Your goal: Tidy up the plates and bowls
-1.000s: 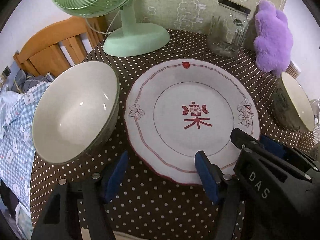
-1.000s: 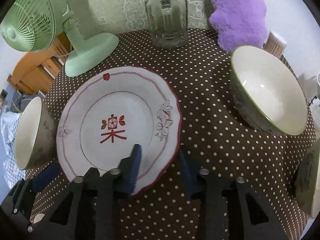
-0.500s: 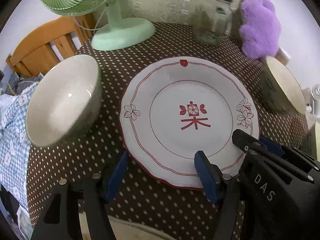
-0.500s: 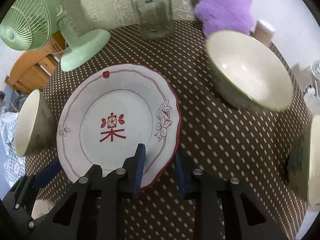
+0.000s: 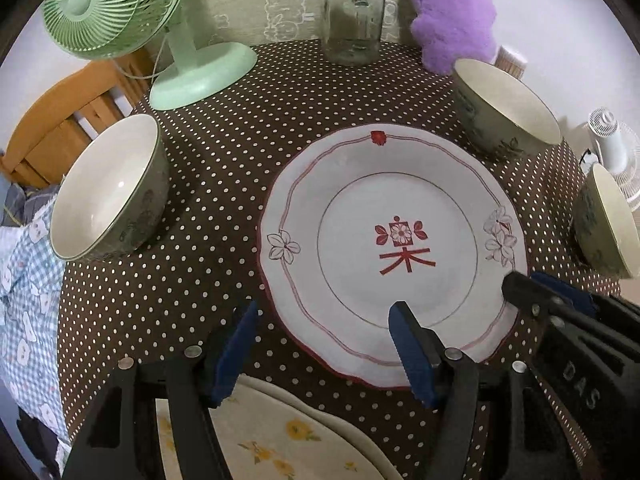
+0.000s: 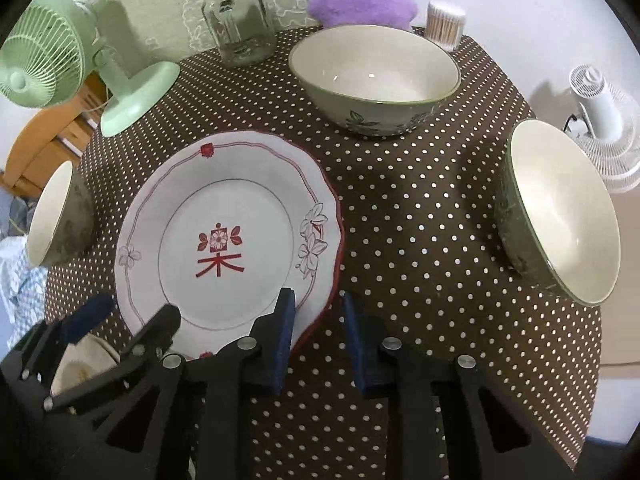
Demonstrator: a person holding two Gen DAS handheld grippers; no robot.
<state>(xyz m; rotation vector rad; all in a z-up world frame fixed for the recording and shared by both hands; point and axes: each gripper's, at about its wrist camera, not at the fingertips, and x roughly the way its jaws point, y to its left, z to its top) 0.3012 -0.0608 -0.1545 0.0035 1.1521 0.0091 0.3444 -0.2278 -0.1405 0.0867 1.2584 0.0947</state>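
A white plate with red trim (image 5: pixel 392 248) lies flat on the dotted table; it also shows in the right wrist view (image 6: pixel 228 240). My left gripper (image 5: pixel 324 344) is open over the plate's near left rim, holding nothing. My right gripper (image 6: pixel 318 320) is open, its jaws on either side of the plate's near right rim. Three green-sided bowls stand around: one at the left (image 5: pixel 108 188), one at the back right (image 6: pixel 374 76), one at the far right (image 6: pixel 560 212). A plate with yellow flowers (image 5: pixel 272 440) lies under my left gripper.
A green fan (image 5: pixel 132 20), a glass jar (image 5: pixel 352 16) and a purple plush (image 5: pixel 452 12) stand along the table's back edge. A cotton swab pot (image 6: pixel 444 20) stands at the back right. A white fan (image 6: pixel 600 108) and a wooden chair (image 5: pixel 60 120) are beyond the table.
Both grippers have pulled back and risen, so more of the table shows. The yellow-flowered plate and the far-right bowl have come into view. The red-trimmed plate has not moved.
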